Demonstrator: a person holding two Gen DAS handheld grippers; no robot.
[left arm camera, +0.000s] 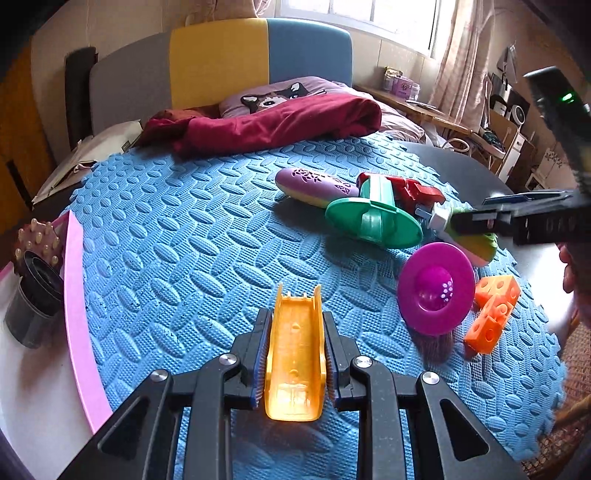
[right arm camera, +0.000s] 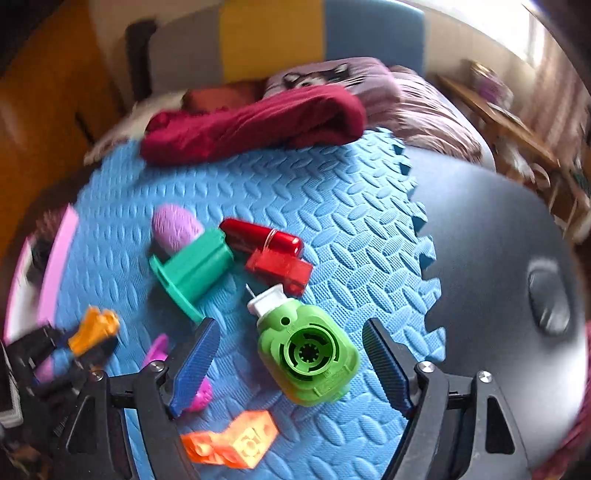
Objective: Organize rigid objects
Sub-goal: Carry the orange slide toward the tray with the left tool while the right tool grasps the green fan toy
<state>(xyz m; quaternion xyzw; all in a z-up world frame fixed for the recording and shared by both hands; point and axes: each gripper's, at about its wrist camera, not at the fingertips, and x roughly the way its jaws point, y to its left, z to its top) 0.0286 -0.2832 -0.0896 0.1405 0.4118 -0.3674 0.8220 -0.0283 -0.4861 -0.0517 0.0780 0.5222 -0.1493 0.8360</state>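
Right gripper [right arm camera: 290,363] hangs with jaws spread wide either side of the green toy canister [right arm camera: 308,356] near the blue foam mat's [right arm camera: 332,206] right edge — long axis pointing away; left gripper [left arm camera: 295,360] clamps an orange shell [left arm camera: 295,354]

Setting: home bedroom.
Bed: padded headboard [left arm camera: 221,59] in grey, yellow and blue panels against the far wall.
Bedding: pillow [left arm camera: 280,94] with a dog print; crumpled red blanket [left arm camera: 273,122] in front of it.
Light: window [left arm camera: 369,14] behind the headboard, with a pale curtain [left arm camera: 458,55] at its right.
Storage: wooden side shelf [left arm camera: 417,105] by the bed, with small boxes on it; cluttered shelving at far right.
Work surface: blue foam mat [left arm camera: 184,240] of interlocking tiles, strewn with plastic toys [left arm camera: 373,218].
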